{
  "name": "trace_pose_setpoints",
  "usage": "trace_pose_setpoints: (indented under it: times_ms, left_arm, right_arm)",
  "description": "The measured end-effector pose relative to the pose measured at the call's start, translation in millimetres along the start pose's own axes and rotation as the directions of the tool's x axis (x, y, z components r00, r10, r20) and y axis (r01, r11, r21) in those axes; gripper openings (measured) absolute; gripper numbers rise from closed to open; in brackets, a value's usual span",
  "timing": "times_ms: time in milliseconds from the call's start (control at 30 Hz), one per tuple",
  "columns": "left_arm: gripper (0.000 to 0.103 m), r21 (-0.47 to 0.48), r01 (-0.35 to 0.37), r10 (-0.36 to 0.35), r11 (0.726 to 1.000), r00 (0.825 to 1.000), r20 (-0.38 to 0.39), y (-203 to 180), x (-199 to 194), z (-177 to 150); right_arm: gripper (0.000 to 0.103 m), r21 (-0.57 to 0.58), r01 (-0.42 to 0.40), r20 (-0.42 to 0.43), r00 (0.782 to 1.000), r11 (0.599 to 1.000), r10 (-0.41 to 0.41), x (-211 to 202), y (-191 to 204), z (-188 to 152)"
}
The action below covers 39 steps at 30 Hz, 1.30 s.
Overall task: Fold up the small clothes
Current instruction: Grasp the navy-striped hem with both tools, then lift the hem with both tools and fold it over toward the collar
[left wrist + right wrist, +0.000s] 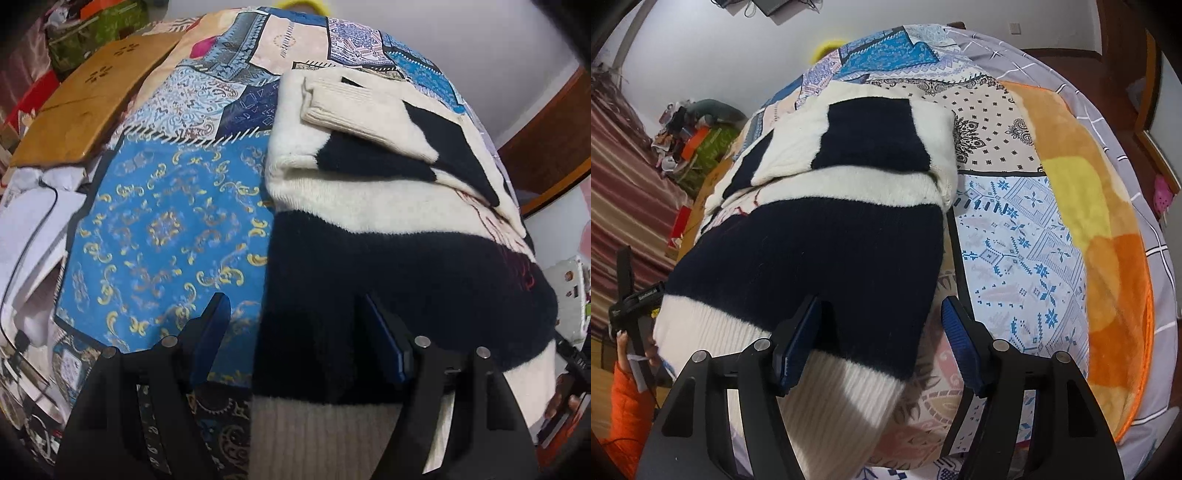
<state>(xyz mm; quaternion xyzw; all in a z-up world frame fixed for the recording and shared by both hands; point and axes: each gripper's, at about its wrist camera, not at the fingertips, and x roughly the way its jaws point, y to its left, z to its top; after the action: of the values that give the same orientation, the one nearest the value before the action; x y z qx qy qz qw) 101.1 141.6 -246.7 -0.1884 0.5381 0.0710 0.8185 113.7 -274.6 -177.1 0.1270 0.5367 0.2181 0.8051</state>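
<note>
Patchwork bedspread (162, 221) carries the black-and-cream sweater (388, 236), sleeves folded in (ready for a hem-up fold, I judge). Left gripper (291, 332) and right gripper (882, 332) straddle its hem corners, jaws apart, gripping nothing.

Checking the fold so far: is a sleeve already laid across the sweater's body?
Yes: in the left wrist view a cream-cuffed sleeve lies folded across the sweater.
</note>
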Motion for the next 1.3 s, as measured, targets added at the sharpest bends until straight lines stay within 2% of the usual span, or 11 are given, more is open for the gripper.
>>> trace_pose_setpoints:
  times_ms: [67, 200, 267, 333, 367, 433, 600, 933, 1133, 1300]
  left_arm:
    - [0.070, -0.009, 0.017, -0.017, 1.000, 1.000, -0.002, 0, -1, -1]
    - [0.054, 0.006, 0.051, -0.051, 0.999, 0.999, -0.001, -3, -4, -3]
    - [0.048, 0.026, 0.049, -0.049, 0.998, 0.999, 0.005, -8, -7, -4]
    - [0.030, 0.046, 0.056, -0.056, 0.997, 0.998, 0.012, -12, -8, -4]
    - [0.026, 0.064, 0.052, -0.054, 0.997, 0.998, 0.021, -16, -10, -4]
    - [0.010, 0.105, 0.019, -0.024, 0.994, 0.999, 0.046, -23, -14, -5]
    - [0.008, 0.114, 0.035, -0.046, 0.993, 0.995, 0.090, -31, -28, 1]
    - [0.008, 0.152, 0.047, -0.078, 0.987, 0.976, 0.203, -52, -53, 43]
    - [0.008, 0.122, 0.039, -0.068, 0.992, 0.968, 0.241, -48, -49, 68]
    - [0.008, 0.073, 0.010, -0.028, 0.997, 0.968, 0.248, -36, -34, 87]
  right_arm:
    - [0.056, 0.005, -0.015, 0.010, 1.000, 1.000, 0.015, -1, 0, -1]
    - [0.041, -0.013, -0.026, 0.023, 0.999, 1.000, 0.026, -2, 5, -1]
    - [0.031, -0.023, -0.029, 0.027, 0.999, 0.999, 0.029, -2, 9, 0]
    - [0.020, -0.027, -0.039, 0.031, 0.999, 0.999, 0.040, -2, 11, 1]
    - [0.015, -0.028, -0.043, 0.032, 0.999, 0.999, 0.044, -1, 12, 2]
    - [0.013, -0.040, -0.046, 0.034, 0.998, 0.998, 0.047, -1, 14, 6]
    - [0.011, -0.085, -0.039, 0.074, 0.996, 0.996, 0.045, -9, 23, 17]
    - [0.011, -0.144, -0.030, 0.172, 0.984, 0.989, 0.055, -22, 33, 55]
    - [0.010, -0.124, -0.025, 0.217, 0.975, 0.992, 0.052, -17, 30, 82]
    - [0.010, -0.094, -0.001, 0.236, 0.971, 0.996, 0.024, -6, 22, 101]
